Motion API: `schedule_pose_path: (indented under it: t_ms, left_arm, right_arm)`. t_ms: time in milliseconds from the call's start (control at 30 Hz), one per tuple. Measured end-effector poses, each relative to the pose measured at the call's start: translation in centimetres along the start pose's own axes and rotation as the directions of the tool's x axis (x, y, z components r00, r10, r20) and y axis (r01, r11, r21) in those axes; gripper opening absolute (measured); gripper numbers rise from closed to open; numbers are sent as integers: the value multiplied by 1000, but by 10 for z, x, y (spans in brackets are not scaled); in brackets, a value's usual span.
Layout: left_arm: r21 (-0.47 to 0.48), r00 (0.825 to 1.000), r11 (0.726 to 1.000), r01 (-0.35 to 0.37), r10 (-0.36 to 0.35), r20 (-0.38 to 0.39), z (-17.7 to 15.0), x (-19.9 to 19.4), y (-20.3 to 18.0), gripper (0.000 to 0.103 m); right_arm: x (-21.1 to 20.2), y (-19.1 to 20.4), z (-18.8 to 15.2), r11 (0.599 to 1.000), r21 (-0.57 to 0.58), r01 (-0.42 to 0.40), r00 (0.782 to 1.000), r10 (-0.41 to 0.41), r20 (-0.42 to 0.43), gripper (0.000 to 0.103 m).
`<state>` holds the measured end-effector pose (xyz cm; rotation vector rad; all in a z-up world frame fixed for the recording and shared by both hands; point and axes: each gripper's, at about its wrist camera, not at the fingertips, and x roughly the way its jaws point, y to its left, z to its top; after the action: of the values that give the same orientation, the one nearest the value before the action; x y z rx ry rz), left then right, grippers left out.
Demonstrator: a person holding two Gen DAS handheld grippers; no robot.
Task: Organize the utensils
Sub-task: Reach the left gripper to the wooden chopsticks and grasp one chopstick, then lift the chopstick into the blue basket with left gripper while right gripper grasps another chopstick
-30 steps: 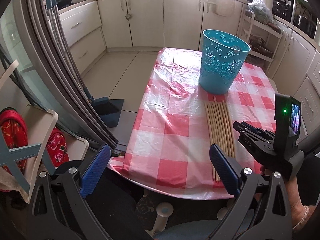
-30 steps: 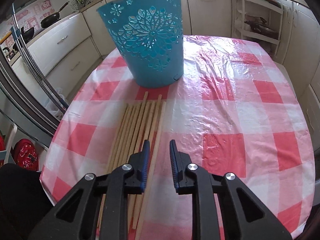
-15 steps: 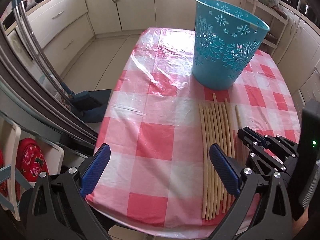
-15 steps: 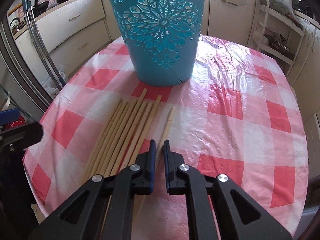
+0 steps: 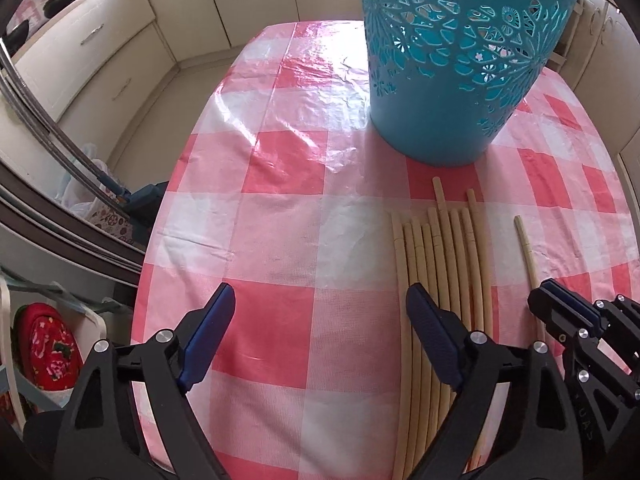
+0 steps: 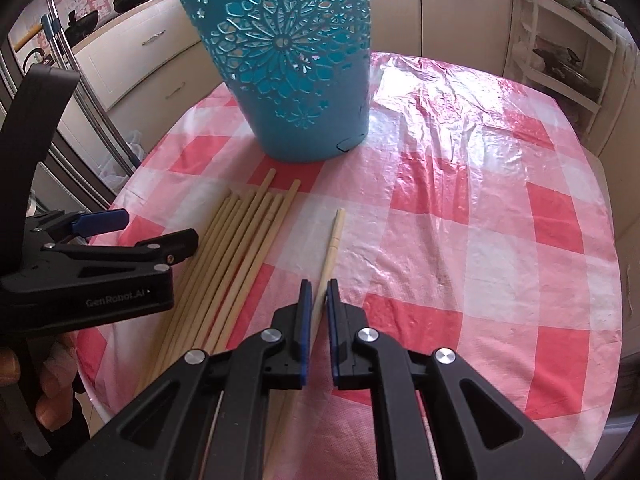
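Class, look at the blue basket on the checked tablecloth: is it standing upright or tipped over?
Upright. The blue basket stands on its narrow base on the tablecloth, its wider rim uppermost, beyond the chopsticks.

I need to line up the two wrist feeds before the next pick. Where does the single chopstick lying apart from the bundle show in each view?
Left wrist view: the single chopstick lies at right, beyond the bundle, running down to the right gripper.
Right wrist view: it runs up the middle, clamped between the right gripper's jaws, bundle to its left.
Shared landmark: the blue basket just past the chopstick tips.
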<state>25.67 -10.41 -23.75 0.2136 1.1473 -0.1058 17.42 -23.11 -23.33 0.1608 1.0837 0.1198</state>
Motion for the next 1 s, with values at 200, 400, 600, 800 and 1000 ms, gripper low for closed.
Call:
schedule_pose_path:
  t_ms: [200, 400, 600, 800, 1000]
  left_arm:
    - [12, 1000, 1000, -6, 6, -2, 2, 3, -4, 76]
    - [47, 996, 995, 88, -89, 15, 6, -1, -13, 30]
    - [78, 987, 984, 161, -160, -20, 12, -14, -11, 5]
    - [-43, 944, 957, 286, -274, 184, 46, -113, 51, 5]
    - [-13, 805, 915, 402, -347, 481, 107, -213, 66, 5]
  right_arm:
    - [-1, -3, 0, 1000, 11, -16, 1000, 16, 1, 8]
    - [-1, -4, -1, 1000, 5, -17, 1000, 17, 7, 8]
    - [0, -6, -1, 999, 25, -33, 999, 33, 16, 8]
    - [0, -15, 0, 993, 89, -76, 997, 75, 9, 8]
    - [0, -17, 0, 991, 104, -82, 997, 82, 8, 8]
